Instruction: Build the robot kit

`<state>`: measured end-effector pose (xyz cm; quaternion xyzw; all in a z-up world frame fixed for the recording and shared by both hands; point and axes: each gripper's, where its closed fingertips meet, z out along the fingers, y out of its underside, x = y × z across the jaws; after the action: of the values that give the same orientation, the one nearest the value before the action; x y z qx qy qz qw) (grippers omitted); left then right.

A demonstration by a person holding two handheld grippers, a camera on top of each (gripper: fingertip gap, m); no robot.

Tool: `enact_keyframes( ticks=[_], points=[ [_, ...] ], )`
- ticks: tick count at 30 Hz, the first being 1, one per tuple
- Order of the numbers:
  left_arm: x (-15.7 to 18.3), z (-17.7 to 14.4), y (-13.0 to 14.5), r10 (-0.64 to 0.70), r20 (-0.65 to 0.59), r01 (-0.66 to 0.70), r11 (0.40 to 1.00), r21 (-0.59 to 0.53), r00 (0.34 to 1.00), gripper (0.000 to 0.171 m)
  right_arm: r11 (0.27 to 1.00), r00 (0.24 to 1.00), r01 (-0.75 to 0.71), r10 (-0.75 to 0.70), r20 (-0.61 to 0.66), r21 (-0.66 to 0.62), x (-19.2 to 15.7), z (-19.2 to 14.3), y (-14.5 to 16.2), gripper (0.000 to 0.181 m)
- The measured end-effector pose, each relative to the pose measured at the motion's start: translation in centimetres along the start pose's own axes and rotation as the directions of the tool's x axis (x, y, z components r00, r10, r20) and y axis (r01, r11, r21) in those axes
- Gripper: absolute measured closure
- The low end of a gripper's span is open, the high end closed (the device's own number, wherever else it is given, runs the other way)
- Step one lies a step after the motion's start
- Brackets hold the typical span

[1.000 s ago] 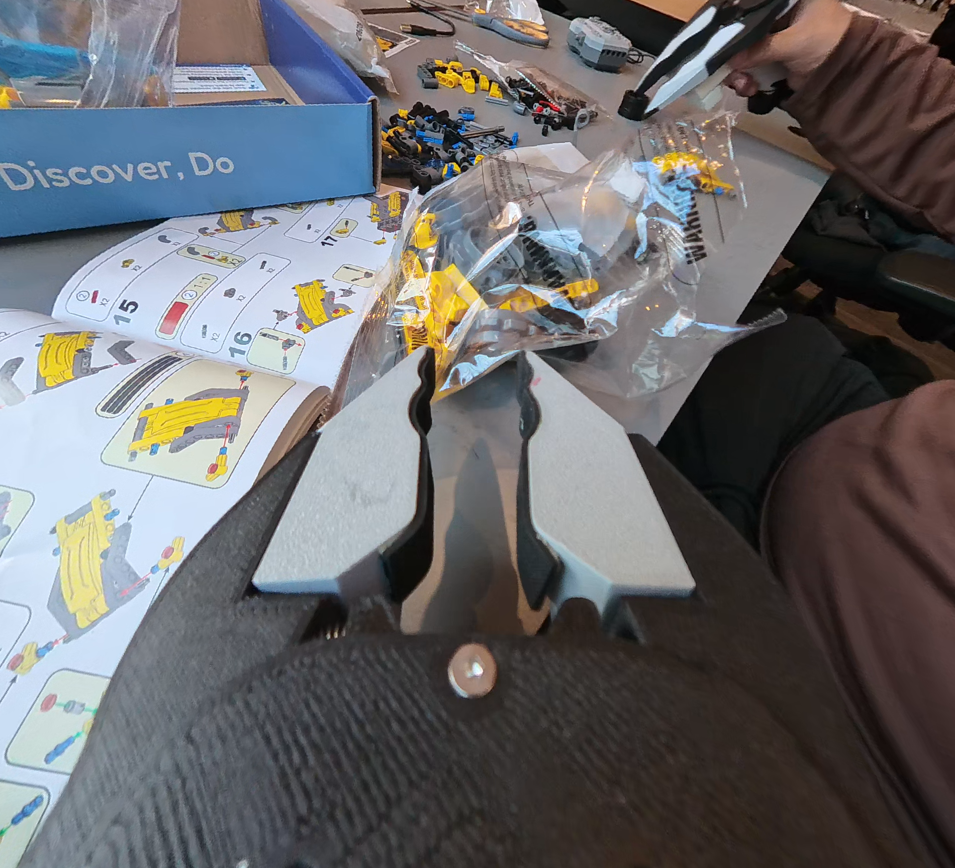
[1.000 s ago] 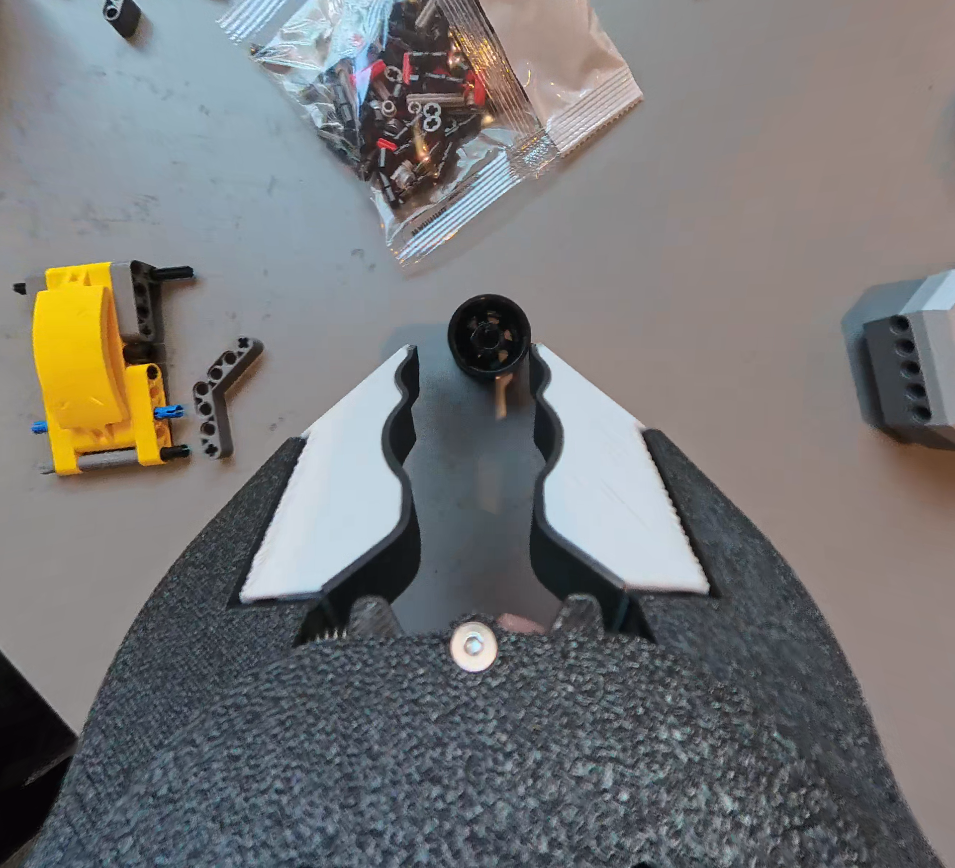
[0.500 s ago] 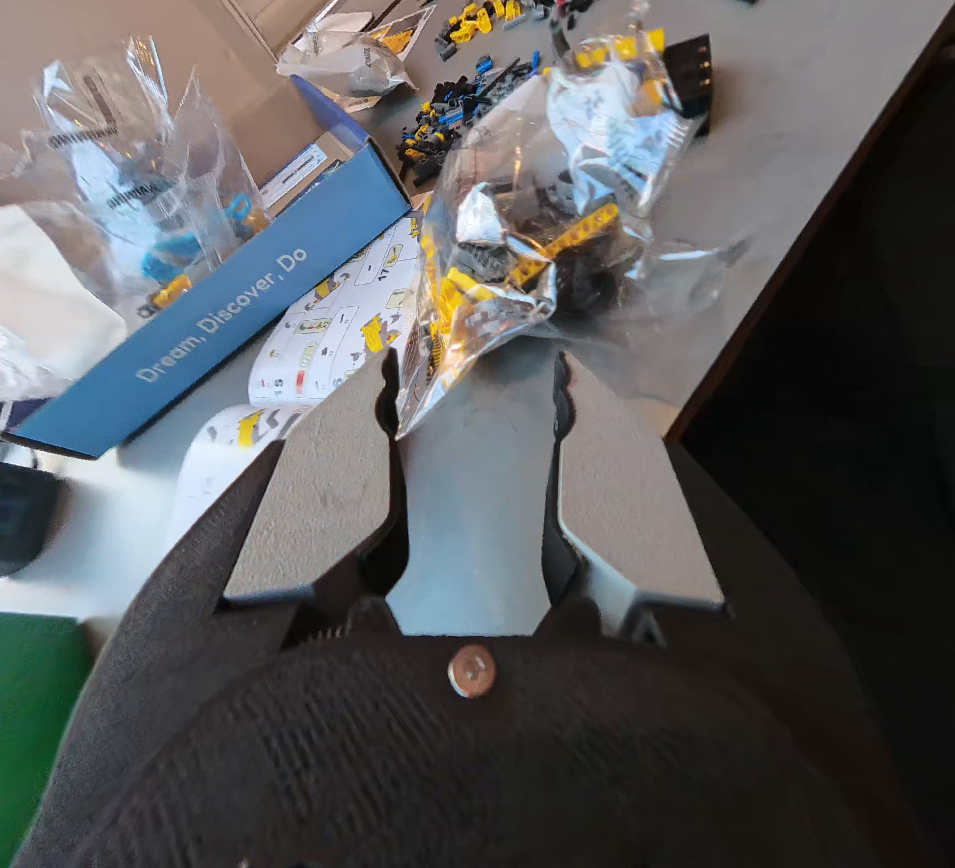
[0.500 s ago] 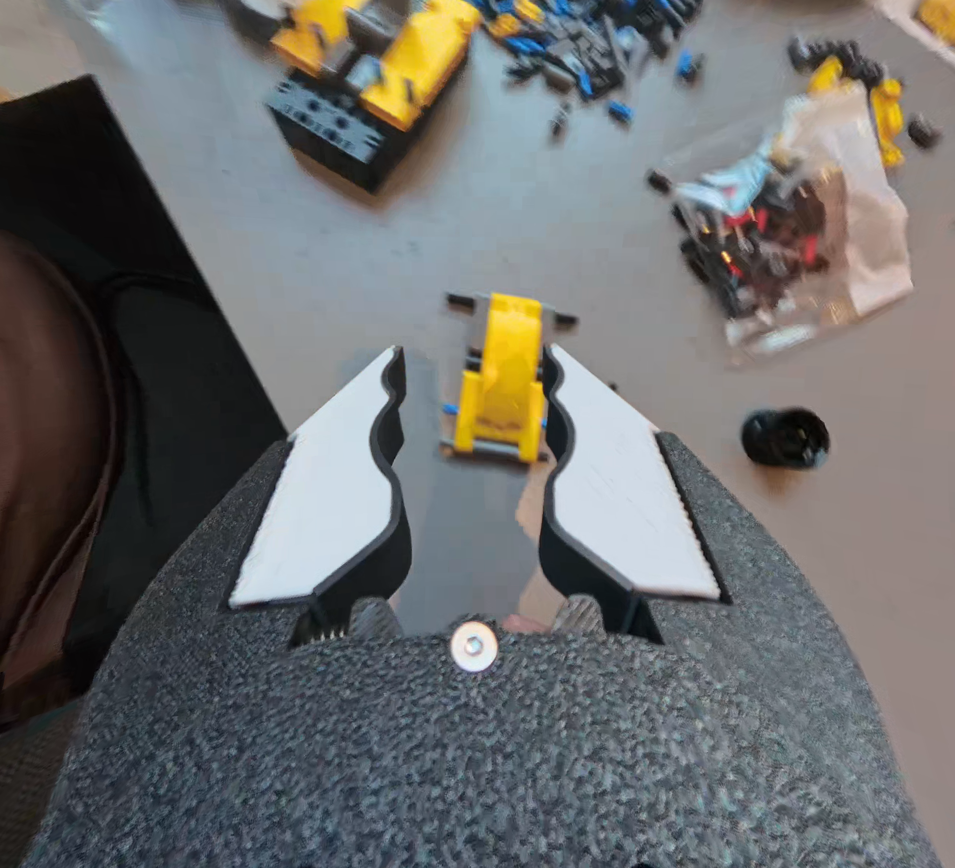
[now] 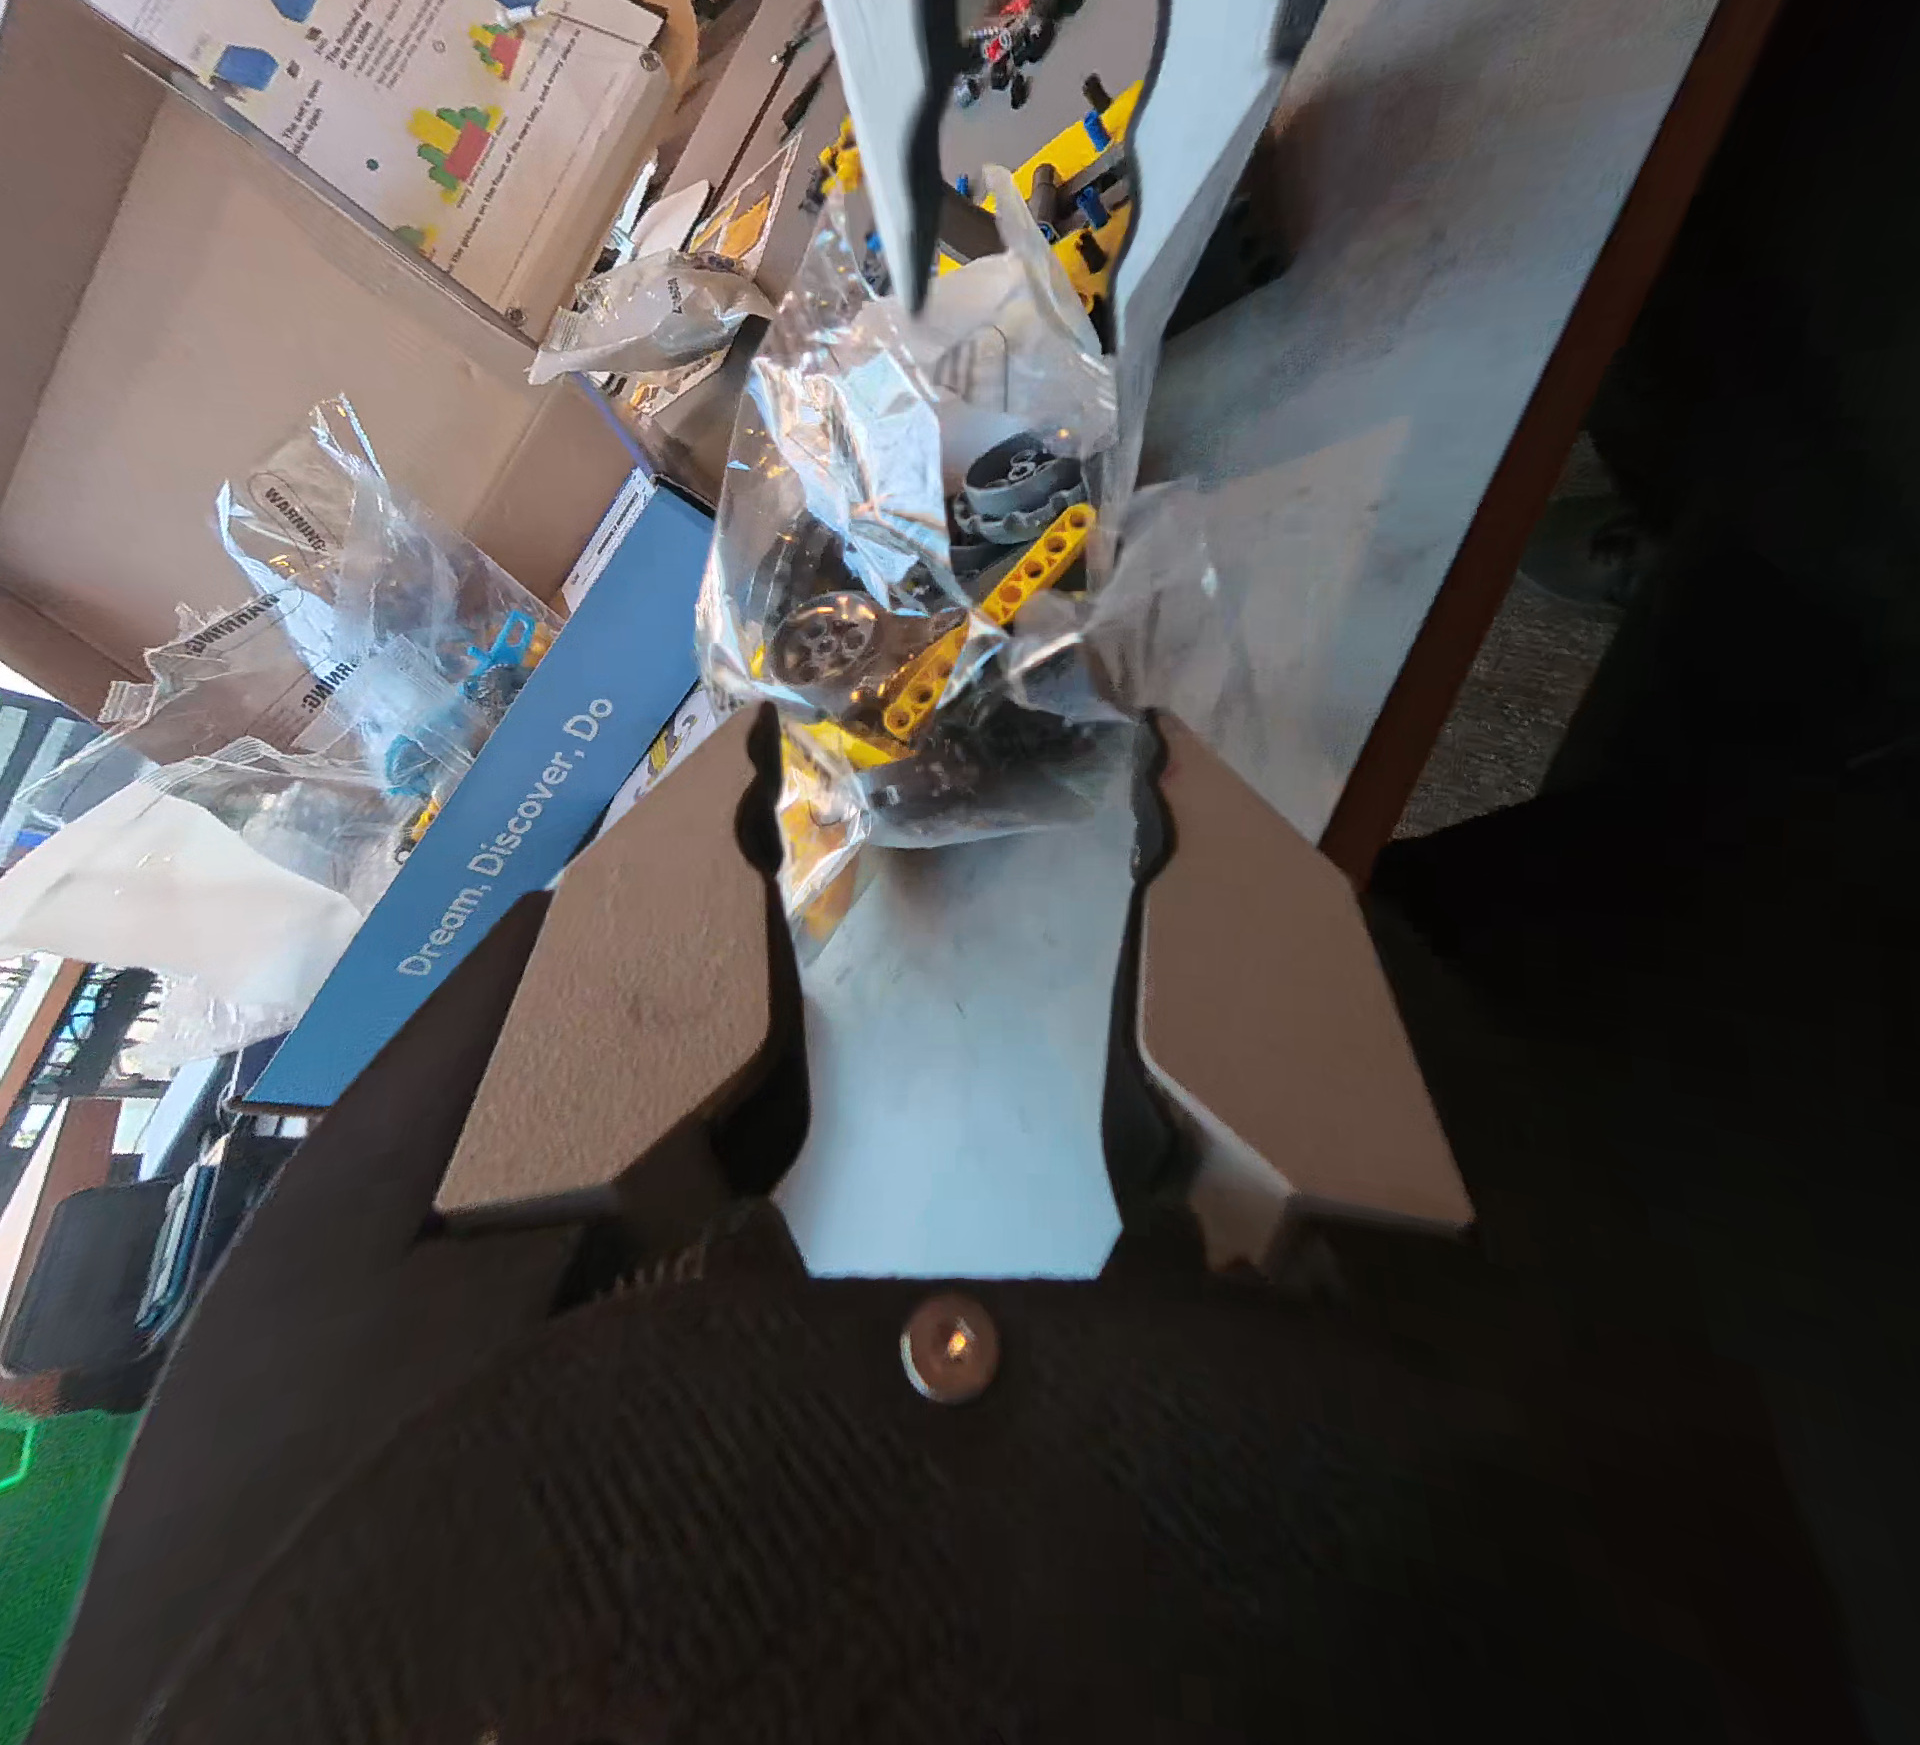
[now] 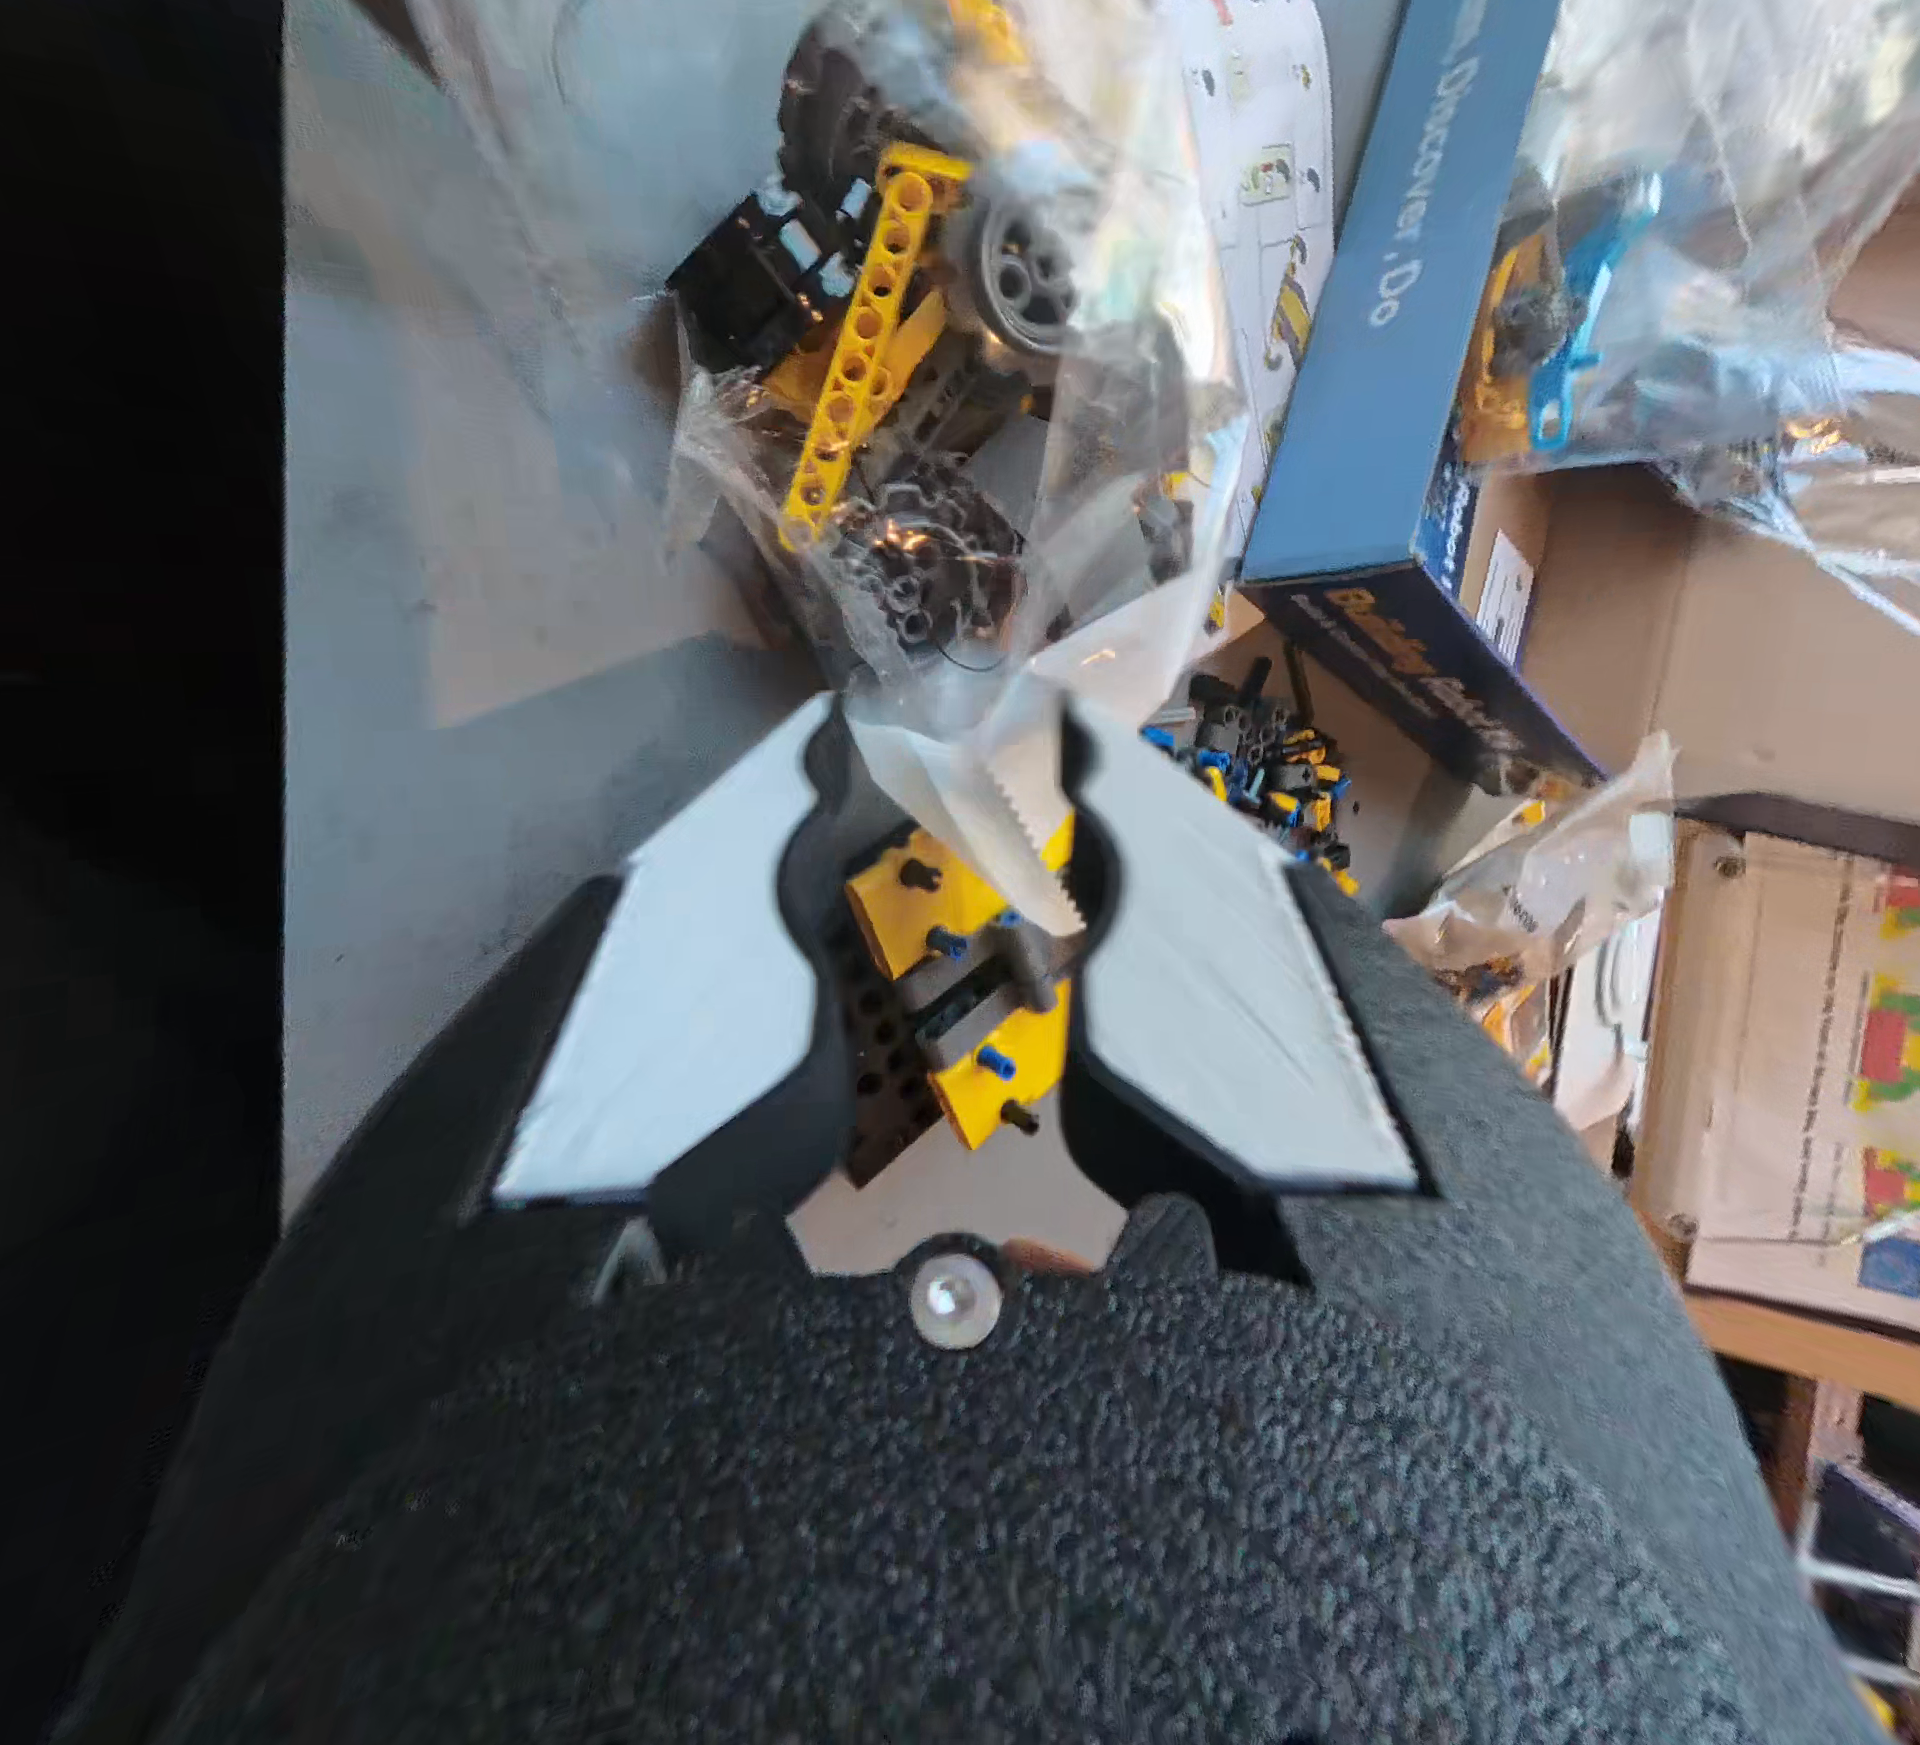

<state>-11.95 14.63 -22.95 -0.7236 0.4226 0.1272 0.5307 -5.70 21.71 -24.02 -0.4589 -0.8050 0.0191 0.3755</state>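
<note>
The left gripper (image 5: 951,760) stands apart around the near end of the clear bag (image 5: 914,573) of building pieces; the right gripper (image 6: 956,729), opposite, stands apart around its serrated edge. Both should probably clamp film, not pieces, above the table (image 5: 1434,189).

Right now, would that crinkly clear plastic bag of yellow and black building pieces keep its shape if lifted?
Probably not. The crinkly clear plastic bag looks thin and creased, so it would likely sag. Its loose pieces, like the grey wheel, would probably shift downward. The glossy film may slip between fingers.
</note>
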Motion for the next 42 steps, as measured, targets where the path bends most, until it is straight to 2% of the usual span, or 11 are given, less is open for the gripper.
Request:
enact_keyframes(
  ticks=[1,8,16,24,29,33,37,42],
  points=[
    [-0.1,0.2,0.0,-0.018,0.001,0.018,1.0,0.007,1.0,0.117,1.0,1.0,0.022,-0.022,0.004,0.005,-0.1,0.2,-0.4,0.158],
    [-2.8,0.3,0.5,-0.16,0.027,0.16,0.987,0.004,0.987,0.151,0.986,0.986,-0.146,0.138,0.098,0.078,1.5,0.0,-2.7,0.171],
    [-7.0,-0.1,-0.2,-0.391,-0.021,0.391,0.921,-0.008,0.92,0.158,0.913,0.904,-0.392,0.358,0.235,0.118,4.8,-0.2,-5.0,0.181],
    [-11.1,-2.3,-2.5,-0.485,-0.074,0.485,0.874,-0.018,0.871,0.162,0.836,0.833,-0.517,0.442,0.333,0.183,6.8,-3.4,-7.3,0.181],
    [-13.3,-3.5,-6.3,-0.445,-0.103,0.447,0.894,-0.001,0.89,0.163,0.807,0.824,-0.543,0.459,0.333,0.232,8.3,-7.2,-8.0,0.181],
    [-14.0,-3.1,-10.0,-0.388,-0.126,0.393,0.92,0.011,0.913,0.167,0.786,0.819,-0.563,0.489,0.301,0.255,9.6,-10.3,-6.8,0.181],
    [-13.9,-0.7,-15.0,-0.307,-0.185,0.316,0.948,0.023,0.934,0.167,0.768,0.806,-0.591,0.549,0.222,0.247,11.0,-13.9,-3.1,0.181],
    [-12.0,5.6,-23.4,-0.186,-0.316,0.233,0.965,0.118,0.93,0.168,0.749,0.768,-0.63,0.639,0.027,0.205,12.2,-19.7,4.8,0.181]
  ],
)
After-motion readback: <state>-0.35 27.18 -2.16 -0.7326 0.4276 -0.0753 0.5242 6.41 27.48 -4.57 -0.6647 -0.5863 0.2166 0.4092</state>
